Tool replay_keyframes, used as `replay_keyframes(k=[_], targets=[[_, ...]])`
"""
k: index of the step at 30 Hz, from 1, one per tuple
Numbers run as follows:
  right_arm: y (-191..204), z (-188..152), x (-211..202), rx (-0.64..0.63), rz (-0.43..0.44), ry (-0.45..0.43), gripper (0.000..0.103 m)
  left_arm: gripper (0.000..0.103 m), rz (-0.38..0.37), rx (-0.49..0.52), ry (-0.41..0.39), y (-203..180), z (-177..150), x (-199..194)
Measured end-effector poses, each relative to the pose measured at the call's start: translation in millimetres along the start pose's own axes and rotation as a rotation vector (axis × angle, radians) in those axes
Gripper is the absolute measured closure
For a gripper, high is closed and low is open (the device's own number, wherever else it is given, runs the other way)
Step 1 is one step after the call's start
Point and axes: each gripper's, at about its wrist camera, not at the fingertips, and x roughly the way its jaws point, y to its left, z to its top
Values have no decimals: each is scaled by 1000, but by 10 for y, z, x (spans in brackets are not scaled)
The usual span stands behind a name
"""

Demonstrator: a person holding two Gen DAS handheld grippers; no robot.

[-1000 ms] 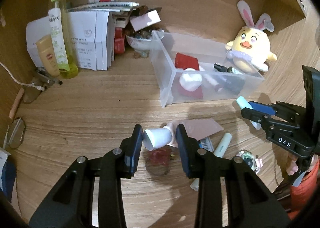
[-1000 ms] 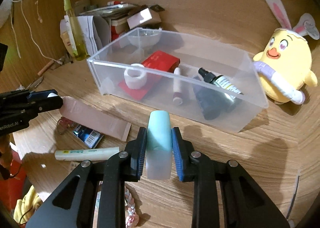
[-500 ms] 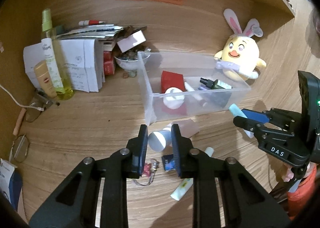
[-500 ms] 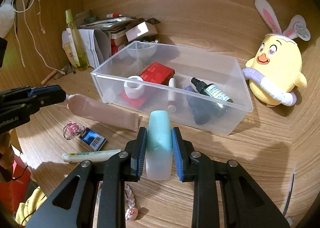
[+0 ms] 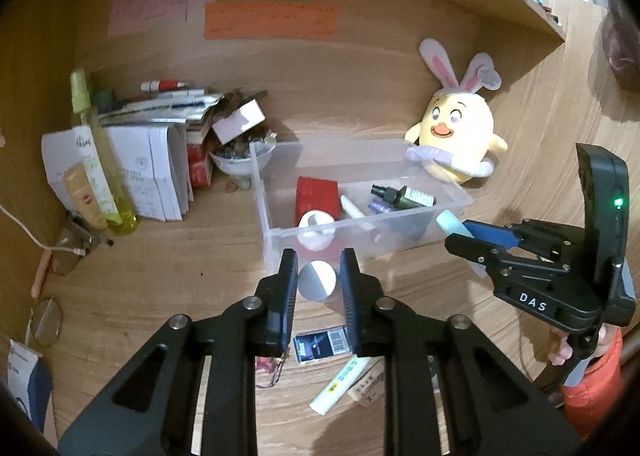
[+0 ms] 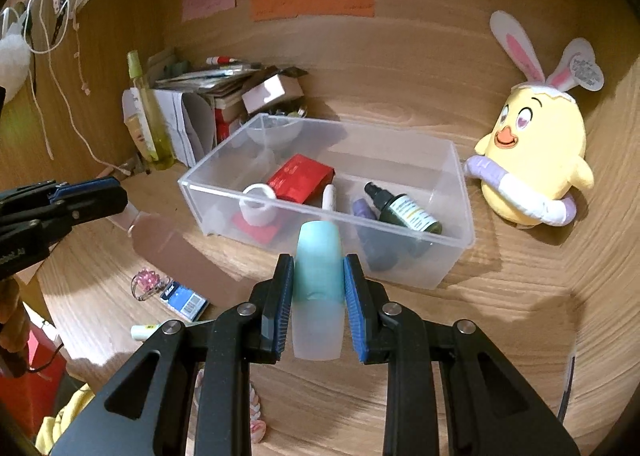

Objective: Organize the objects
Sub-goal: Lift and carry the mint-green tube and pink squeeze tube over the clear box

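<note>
Clear plastic bin (image 6: 452, 256) sits centrally on the wooden desk (image 6: 500, 316). Yellow plush chick (image 6: 536, 160) stands to its right; stacked papers (image 5: 152, 172) to its left.

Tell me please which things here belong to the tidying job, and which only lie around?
Job: clear box; teal tube in the right gripper; pink tube in the left gripper; white stick; blue card.

Lying about: plush chick; paper stack; yellow bottle.

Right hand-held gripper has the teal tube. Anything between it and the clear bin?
Nothing visible. The right hand-held gripper holds the teal tube just short of the clear bin, whose top is open. The near wall is the only thing to clear.
</note>
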Motion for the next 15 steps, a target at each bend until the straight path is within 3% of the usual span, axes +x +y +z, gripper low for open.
replay_keyframes(k=[9,11,15], targets=[[-71,54,-65,15,-6,-28,80,83,-6,28,-47,-141,237,-45],[-84,79,-74,16,-7,-34,80,103,-19,42,-55,-188,313,-53],[-110,114,-74,18,-8,-42,80,103,-31,58,-71,-263,423,-45]])
